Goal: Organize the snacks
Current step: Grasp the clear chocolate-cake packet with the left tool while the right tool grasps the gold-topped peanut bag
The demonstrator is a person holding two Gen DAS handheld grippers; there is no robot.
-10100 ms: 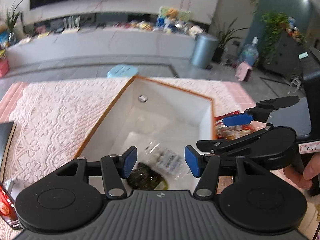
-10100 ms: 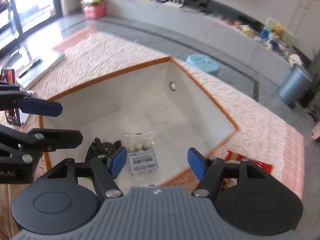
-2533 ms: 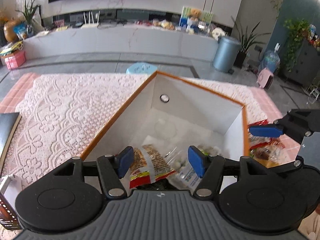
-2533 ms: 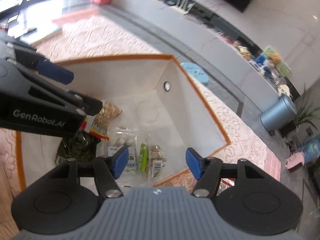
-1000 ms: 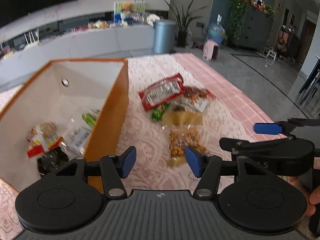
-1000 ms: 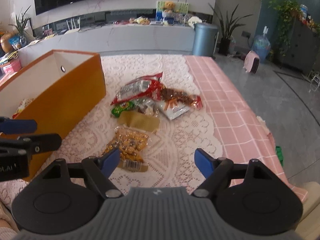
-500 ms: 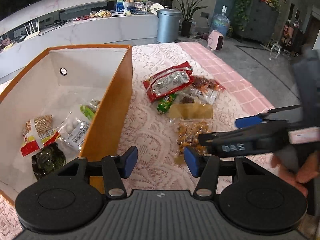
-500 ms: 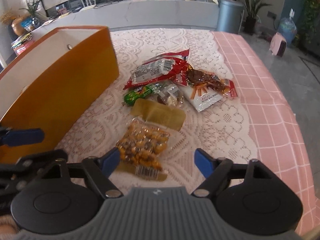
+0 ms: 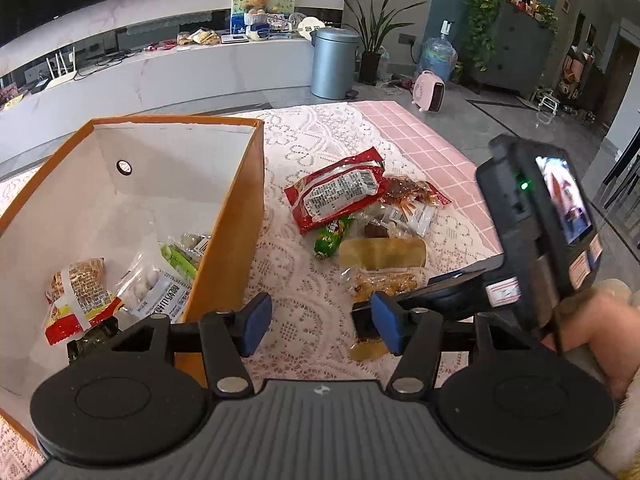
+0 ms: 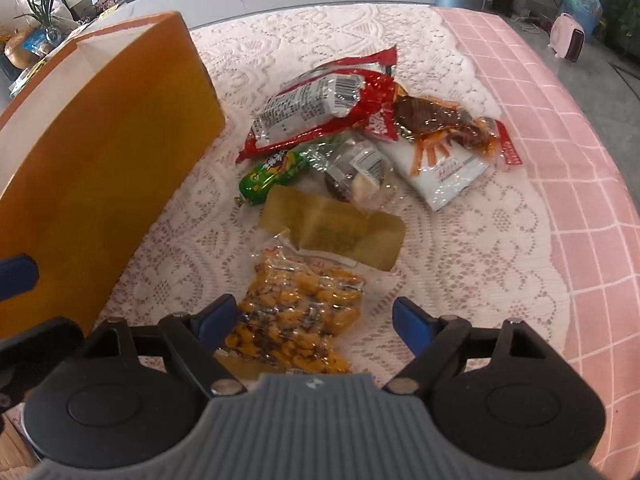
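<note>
An orange box (image 9: 240, 216) with a white inside stands on the left and holds several snack packs (image 9: 80, 296). It also shows in the right wrist view (image 10: 120, 152). Loose snacks lie in a pile to its right: a red pack (image 10: 316, 108), a green pack (image 10: 272, 170), a tan pouch (image 10: 332, 232) and a clear bag of yellow nuts (image 10: 300, 320). My right gripper (image 10: 312, 324) is open, low over the nut bag, its jaws on either side. My left gripper (image 9: 318, 324) is open and empty beside the box's near corner.
A lace cloth (image 10: 460, 248) covers the pink checked table (image 10: 592, 160). A brown meat snack pack (image 10: 440, 120) and a small clear pack (image 10: 360, 172) lie in the pile. The table's right edge drops to the floor (image 9: 500, 120).
My right gripper has moved forward and down onto the nut bag, which now lies between its jaws. My left gripper has hardly moved. The right gripper's body now fills more of the left view.
</note>
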